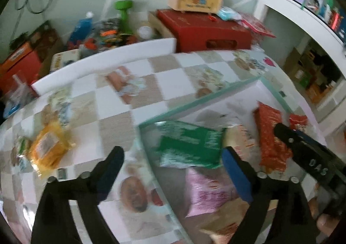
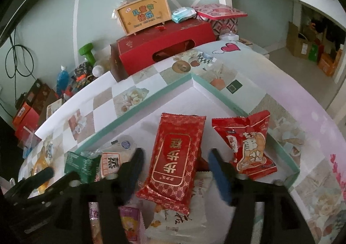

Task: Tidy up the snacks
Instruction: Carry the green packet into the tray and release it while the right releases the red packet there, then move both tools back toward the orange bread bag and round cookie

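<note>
My right tongs (image 2: 175, 168) stand wide around the red packet (image 2: 175, 157) without pressing it; my left tongs (image 1: 173, 161) stand wide over the green packet (image 1: 190, 142) in the tray (image 2: 134, 114).

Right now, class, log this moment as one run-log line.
left tool: open, empty | right tool: open over red packet | tray: packets inside | yellow packet: outside on table

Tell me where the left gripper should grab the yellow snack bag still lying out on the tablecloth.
Take the yellow snack bag across its narrow width near the middle, coming from above. It lies flat and alone on the tablecloth, outside the tray, so both long edges look free for the open left gripper.
</note>
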A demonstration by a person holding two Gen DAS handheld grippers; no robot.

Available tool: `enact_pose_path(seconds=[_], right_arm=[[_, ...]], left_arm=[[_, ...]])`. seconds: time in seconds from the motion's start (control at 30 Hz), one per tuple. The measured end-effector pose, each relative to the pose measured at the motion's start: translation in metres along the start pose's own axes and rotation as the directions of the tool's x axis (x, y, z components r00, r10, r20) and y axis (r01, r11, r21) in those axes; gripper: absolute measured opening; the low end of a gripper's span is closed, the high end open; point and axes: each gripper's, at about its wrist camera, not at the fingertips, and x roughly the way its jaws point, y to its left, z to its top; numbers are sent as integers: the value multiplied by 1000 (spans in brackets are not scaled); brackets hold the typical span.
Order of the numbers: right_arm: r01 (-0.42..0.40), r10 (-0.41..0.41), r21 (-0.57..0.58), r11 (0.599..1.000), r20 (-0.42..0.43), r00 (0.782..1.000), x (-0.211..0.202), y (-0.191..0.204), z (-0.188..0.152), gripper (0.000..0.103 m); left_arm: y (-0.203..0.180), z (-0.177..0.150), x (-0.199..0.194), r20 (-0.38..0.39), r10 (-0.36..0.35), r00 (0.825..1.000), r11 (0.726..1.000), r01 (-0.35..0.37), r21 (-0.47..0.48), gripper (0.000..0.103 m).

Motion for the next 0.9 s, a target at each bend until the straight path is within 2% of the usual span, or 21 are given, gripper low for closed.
enact_pose_path(seconds=[0.1,0.2,0.3,0.67,0.9], right_arm=[[18,-18,-26,999,-3,1000,1,6,-1,85],[19,-19,-40,999,1,1000,2,12,-2,87],[19,-18,-56,998,15,1000,1,17,-3,103],[-12,16,-73,997,51,999,-3,33,-4,103],[-51,57,-73,996,83,995,-8,44,-5,103]], left_arm=[[17,-8,-4,22,90,996,996,-89,-26,97],[31,-13,-4,37,138,990,990,-136,-47,100],[45,-20,-7,60,164,985,984,-160,-73,101],[79,-43,-20,91,243,966,964,-229,-135,101],[99,-57,-32,76,216,974,962,-198,-188,101]])
